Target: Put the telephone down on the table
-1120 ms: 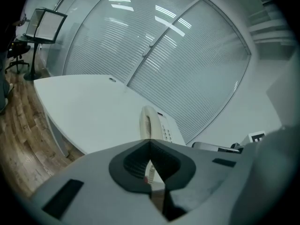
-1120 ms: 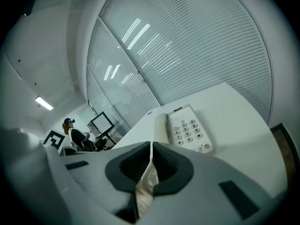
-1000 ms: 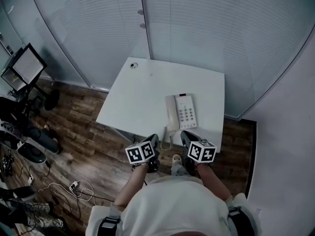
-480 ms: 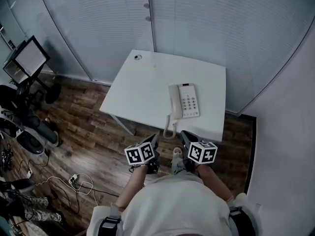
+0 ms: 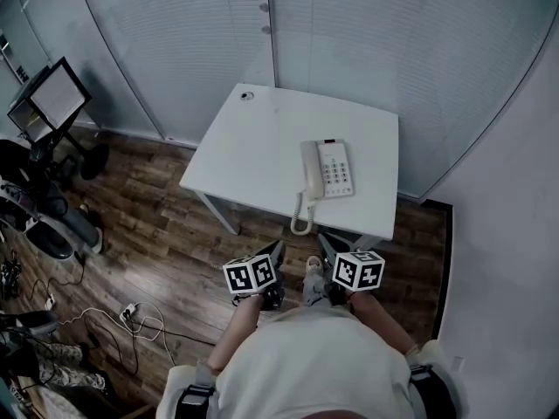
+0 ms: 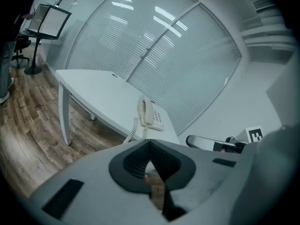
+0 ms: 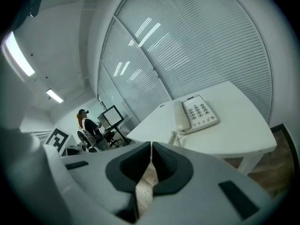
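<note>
The phone (image 5: 327,169) lies flat on the white table (image 5: 253,147), toward its near right part, keypad up, with the handset (image 5: 311,169) seated along its left side, so the task looks done. Both claws hang over the wood floor, short of the near table edge and well apart from the phone. The left gripper (image 5: 278,248) is clenched on nothing: its own view shows the dark pads meeting at the tip, with only floor below them. The right gripper (image 5: 325,241) is likewise clenched and empty, pads together, and the phone shows far off beyond them. The weak spot, as I judge it, is the coiled cord (image 5: 301,216): it runs from the handset end toward the person and its loop droops over the near table edge, between the phone and the two claws. A claw or sleeve swung forward could hook that loop and drag the handset off its cradle, or pull the whole phone toward the edge, since it sits nearer that side than the far one. A bump against the table could also slide the phone, as nothing seems to brace it. Loose cables (image 5: 144,334) lie on the floor to the left, a trip risk for anyone stepping that way
</note>
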### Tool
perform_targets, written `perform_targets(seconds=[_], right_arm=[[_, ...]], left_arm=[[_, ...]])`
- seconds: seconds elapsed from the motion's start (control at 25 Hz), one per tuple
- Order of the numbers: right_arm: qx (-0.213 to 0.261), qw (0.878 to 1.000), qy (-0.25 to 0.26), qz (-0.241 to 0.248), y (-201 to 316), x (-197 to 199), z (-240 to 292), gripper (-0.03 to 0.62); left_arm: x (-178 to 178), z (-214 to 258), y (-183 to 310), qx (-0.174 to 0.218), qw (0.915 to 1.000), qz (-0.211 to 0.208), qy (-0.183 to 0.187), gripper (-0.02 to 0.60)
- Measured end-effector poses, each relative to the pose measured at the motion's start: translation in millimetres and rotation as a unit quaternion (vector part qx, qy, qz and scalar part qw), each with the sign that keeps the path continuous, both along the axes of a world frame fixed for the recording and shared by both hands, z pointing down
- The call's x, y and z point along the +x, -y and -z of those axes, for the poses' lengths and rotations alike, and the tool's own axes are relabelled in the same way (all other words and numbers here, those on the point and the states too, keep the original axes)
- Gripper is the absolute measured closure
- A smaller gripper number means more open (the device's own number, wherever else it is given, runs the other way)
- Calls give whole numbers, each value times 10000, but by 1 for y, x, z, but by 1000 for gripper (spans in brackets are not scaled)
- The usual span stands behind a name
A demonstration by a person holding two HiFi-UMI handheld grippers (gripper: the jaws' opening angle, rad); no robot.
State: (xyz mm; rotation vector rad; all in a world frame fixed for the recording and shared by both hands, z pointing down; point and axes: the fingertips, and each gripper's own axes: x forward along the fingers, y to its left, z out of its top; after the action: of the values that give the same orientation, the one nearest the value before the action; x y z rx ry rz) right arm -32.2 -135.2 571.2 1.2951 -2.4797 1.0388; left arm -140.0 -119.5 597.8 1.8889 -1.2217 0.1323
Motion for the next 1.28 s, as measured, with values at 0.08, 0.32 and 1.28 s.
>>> perform_targets(seconds=[0.08,0.32,1.28], right_arm=[[23,10000,12,33,-8,-3,0,566],[55,10000,38,72,-24,-8,0,566],[133,9995,32,288,-45,-14,-3,574]], left_arm=[[0,0,-8,10,10000,-22,-2,560],[-2,0,-26,19,10000,-35,-35,560],[-6,-1,-45,6,9998,162,-116,560]])
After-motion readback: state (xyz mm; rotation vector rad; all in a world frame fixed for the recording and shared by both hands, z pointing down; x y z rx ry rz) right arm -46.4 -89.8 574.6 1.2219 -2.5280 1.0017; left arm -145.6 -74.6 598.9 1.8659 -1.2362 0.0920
